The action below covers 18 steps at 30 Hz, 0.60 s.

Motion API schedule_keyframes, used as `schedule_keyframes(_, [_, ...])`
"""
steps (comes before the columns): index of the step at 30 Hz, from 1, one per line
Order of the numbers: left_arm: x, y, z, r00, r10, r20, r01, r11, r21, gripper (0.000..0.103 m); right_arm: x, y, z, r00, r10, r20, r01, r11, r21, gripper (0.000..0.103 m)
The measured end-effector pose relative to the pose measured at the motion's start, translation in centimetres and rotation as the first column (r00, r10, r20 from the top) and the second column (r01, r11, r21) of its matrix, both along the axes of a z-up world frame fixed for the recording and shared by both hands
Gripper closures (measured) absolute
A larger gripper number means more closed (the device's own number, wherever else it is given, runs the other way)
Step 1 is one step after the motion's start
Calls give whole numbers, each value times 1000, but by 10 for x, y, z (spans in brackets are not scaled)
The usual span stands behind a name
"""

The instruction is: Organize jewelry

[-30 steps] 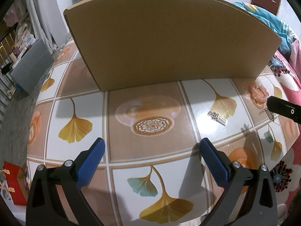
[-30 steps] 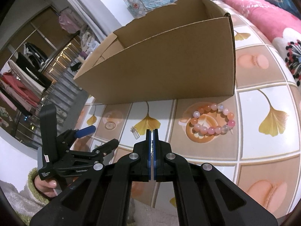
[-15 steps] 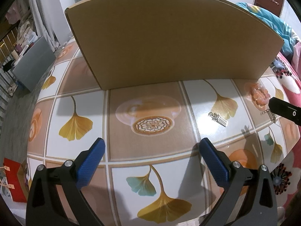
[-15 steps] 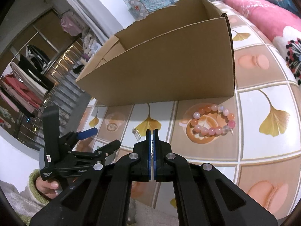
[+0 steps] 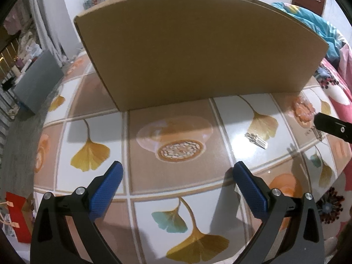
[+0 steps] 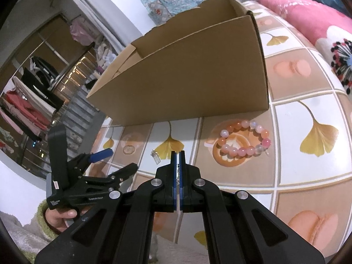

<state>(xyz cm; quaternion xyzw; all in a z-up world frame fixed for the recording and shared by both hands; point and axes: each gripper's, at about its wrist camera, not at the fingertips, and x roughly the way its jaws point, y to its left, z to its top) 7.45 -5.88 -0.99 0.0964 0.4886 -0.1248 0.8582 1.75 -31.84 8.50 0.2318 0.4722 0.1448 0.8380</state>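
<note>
Right hand-held gripper (image 6: 177,154) is pressed fully shut, and a thin silvery chain (image 6: 178,173) shows in the slit between its blue pads — what piece it belongs to is too small to tell. It hovers over the counter (image 6: 297,176), near the front edge, pointing toward the box (image 6: 187,83).

Left hand-held gripper (image 5: 176,180) stands wide open with nothing between its pads; bare patterned counter lies under the gap. In the right view it sits at the counter's left edge, held in a hand (image 6: 59,216) with a fuzzy green cuff.

The box is open-topped cardboard and stands upright across the back of the counter. Its long front wall runs nearly the full width, so the free room is the strip between that wall and the counter's front edge.

In that strip:
- a bead bracelet (image 6: 244,139) of pink, peach and white beads, just in front of the box's right corner, apart from the wall;
- a small silver charm (image 6: 156,157), just left of the right gripper's tips and between the two grippers.

Right of the counter's edge lies pink floral bedding (image 6: 319,22); left of it the floor drops away — a clothes rack (image 6: 26,101) stands beyond.
</note>
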Motion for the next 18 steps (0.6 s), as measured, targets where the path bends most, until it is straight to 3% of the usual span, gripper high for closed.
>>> schedule_keyframes(8, [0, -10, 20, 993, -81, 87, 89, 991, -99, 7, -1, -6, -5, 1000, -3, -2, 3, 1000, 17, 103])
schedule_keyframes(18, [9, -42, 19, 975, -223, 13, 222, 963, -153, 52, -1, -9, -13, 1000, 16, -10, -15, 999, 49, 103])
